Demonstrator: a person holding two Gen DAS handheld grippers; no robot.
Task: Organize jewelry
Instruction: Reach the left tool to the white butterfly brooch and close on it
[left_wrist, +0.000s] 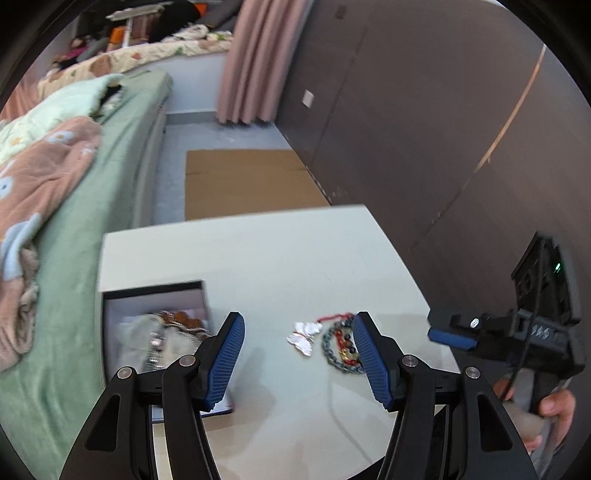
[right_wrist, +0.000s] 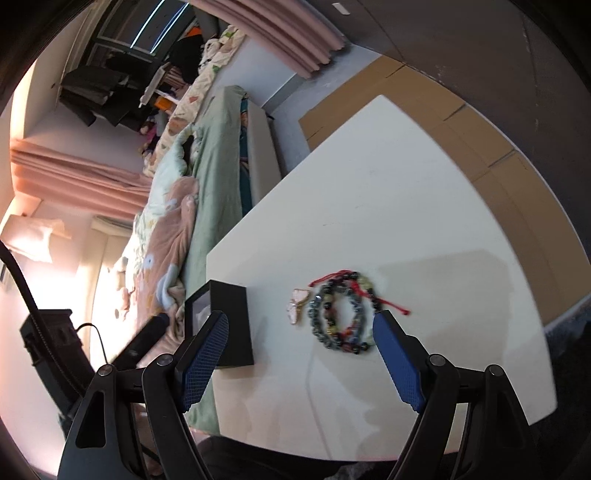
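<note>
Looking along the left tool (left_wrist: 297, 354), its blue pads are spread wide with nothing between them, poised over the white worktop (left_wrist: 280, 258). Ahead lies a white butterfly ornament (left_wrist: 304, 336), its wings running from upper right to lower left, and just to its right a pile of beaded bracelets (left_wrist: 341, 347) with a red cord (left_wrist: 334, 316) trailing away from the camera; the tool's right pad hides part of the pile. At the worktop's left edge sits an open black box (left_wrist: 155, 332) with blurred items inside, beside a bed (left_wrist: 92, 206) in green sheets. The right tool (left_wrist: 452, 338) shows at the right border, held by a hand (left_wrist: 554, 406); its opening cannot be told from this view.

From the right wrist, the right tool (right_wrist: 301, 328) is likewise wide apart and empty. The bracelets (right_wrist: 343, 314) form a ring stretched toward and away from the camera, the red cord (right_wrist: 397, 306) pointing right. The butterfly (right_wrist: 297, 304) touches the ring's left side, and the black box (right_wrist: 231, 325) stands further left near the worktop (right_wrist: 406, 206) edge.
</note>
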